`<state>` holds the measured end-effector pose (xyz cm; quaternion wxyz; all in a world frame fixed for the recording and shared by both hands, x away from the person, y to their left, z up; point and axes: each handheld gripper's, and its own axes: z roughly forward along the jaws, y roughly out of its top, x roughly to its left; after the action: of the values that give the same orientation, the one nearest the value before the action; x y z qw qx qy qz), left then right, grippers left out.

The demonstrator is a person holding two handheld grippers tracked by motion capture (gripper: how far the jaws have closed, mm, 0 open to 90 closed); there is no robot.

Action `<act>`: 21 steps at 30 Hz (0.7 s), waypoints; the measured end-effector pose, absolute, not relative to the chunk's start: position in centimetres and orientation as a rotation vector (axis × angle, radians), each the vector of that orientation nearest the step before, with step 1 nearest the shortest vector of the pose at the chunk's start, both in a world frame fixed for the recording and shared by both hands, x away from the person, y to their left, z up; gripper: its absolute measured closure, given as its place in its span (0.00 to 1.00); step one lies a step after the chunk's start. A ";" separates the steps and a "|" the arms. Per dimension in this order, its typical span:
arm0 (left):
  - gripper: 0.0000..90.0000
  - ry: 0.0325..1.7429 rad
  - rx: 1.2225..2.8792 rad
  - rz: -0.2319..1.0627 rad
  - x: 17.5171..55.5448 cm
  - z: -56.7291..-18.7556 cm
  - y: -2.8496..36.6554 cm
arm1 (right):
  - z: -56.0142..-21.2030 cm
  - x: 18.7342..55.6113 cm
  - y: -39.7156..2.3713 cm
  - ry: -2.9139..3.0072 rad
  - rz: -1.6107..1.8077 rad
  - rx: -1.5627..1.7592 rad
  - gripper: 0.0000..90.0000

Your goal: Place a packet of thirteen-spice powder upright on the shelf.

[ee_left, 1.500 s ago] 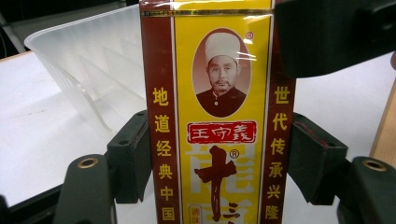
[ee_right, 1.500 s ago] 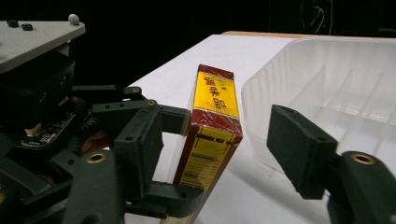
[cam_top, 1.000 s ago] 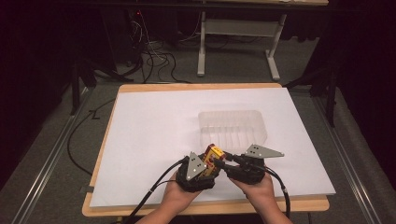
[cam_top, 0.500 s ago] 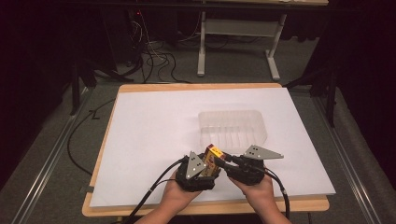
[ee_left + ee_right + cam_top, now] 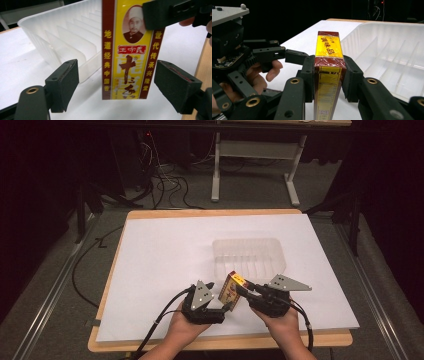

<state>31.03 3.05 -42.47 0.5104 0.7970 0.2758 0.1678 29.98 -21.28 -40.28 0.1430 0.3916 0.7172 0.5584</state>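
**Item held at the table's near edge: one boxed seasoning packet, two grippers, one tray**

- **Seasoning box** (image 5: 232, 290): slim yellow carton with dark red borders, Chinese lettering and a portrait on its face. Held upright off the white sheet, close to the table's near edge and just in front of the tray's near wall. It rests on nothing; its lower end hangs free.
- **Right gripper** (image 5: 248, 289): jaws pressed against the two narrow sides of the box at its upper part, carrying its whole weight. The grip high on the carton leaves the lower half exposed, probably so that the other tool can take it.
- **Left gripper** (image 5: 226, 307): jaws spread wide, one pad on each side of the box's lower half, with a clear gap at both sides; nothing is touched. The placement suggests a handover or a two-tool regrip about to be made.
- **Clear plastic tray** (image 5: 220, 251): ribbed, divided into narrow slots, empty, lying past the middle of the table toward its right edge. The slots look suited to a box standing on edge, a likely destination.
- **Table** (image 5: 150, 250): wooden board covered by a white sheet.
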 end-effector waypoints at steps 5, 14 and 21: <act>0.25 0.689 1.890 0.405 31.5 -41.9 4.3 | -40.1 29.9 -21.6 2.057 1.606 1.129 0.76; 0.27 0.741 1.831 0.431 32.6 -41.0 6.9 | -39.5 29.8 -22.4 2.009 1.591 1.123 0.76; 0.28 0.776 1.822 0.465 33.4 -40.9 8.6 | -39.0 29.7 -22.9 1.973 1.574 1.121 0.76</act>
<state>33.44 8.61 -40.86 0.5258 0.7618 0.3246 0.1945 29.71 -22.95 -39.02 0.1890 0.3986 0.7015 0.5597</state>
